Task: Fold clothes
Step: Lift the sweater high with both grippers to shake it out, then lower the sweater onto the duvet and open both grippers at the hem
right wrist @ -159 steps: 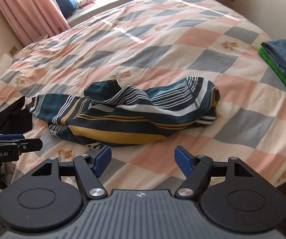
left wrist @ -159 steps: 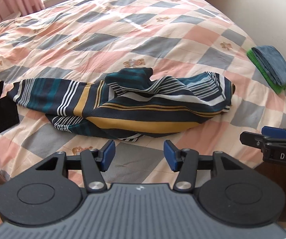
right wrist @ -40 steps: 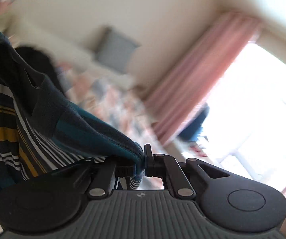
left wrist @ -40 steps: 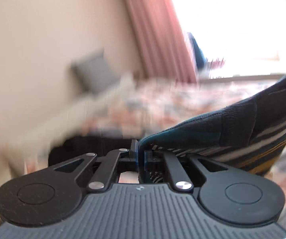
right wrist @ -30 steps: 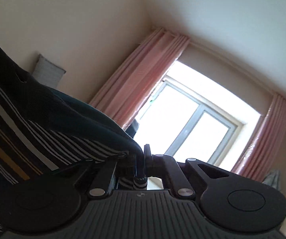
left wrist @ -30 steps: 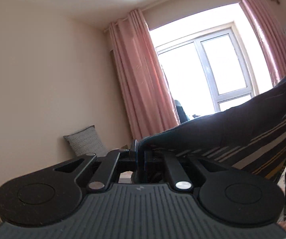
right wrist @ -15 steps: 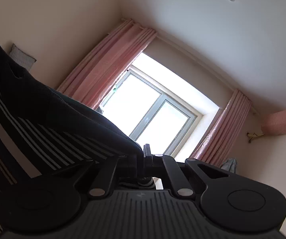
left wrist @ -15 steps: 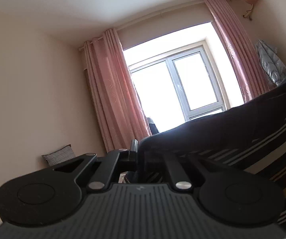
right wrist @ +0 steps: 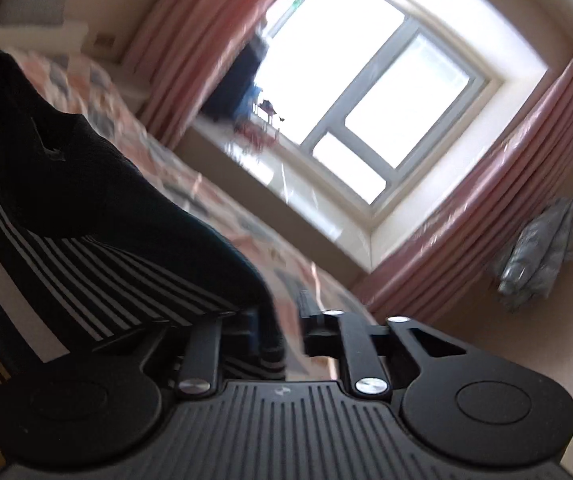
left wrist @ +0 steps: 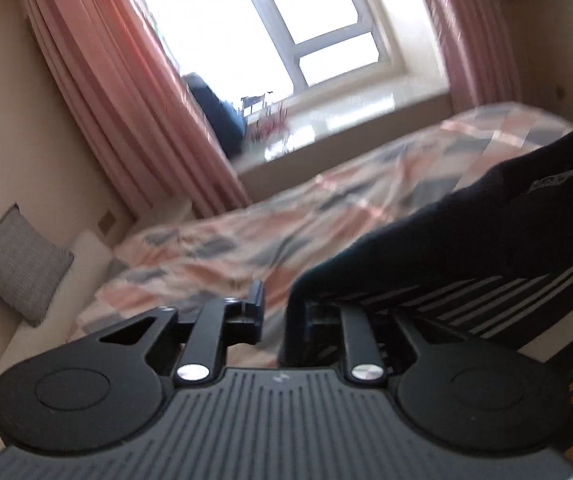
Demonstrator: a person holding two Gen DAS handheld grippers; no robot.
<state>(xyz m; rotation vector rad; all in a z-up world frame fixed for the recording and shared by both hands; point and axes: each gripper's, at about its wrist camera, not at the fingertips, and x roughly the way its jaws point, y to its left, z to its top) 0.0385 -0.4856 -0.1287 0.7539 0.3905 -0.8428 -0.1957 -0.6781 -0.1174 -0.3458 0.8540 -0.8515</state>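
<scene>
Draping from both parted jaws, striped garment [left wrist: 466, 256] — edge over each inner finger

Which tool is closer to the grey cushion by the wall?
Left. The grey cushion lies off to the left tool's left side; the right tool sees it farther off, beyond the striped shirt.

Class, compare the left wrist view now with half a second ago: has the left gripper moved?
Yes. The left gripper has tipped downward: the window sits higher in view, and the bed now shows below it. Its jaws have also parted from the shirt.
</scene>
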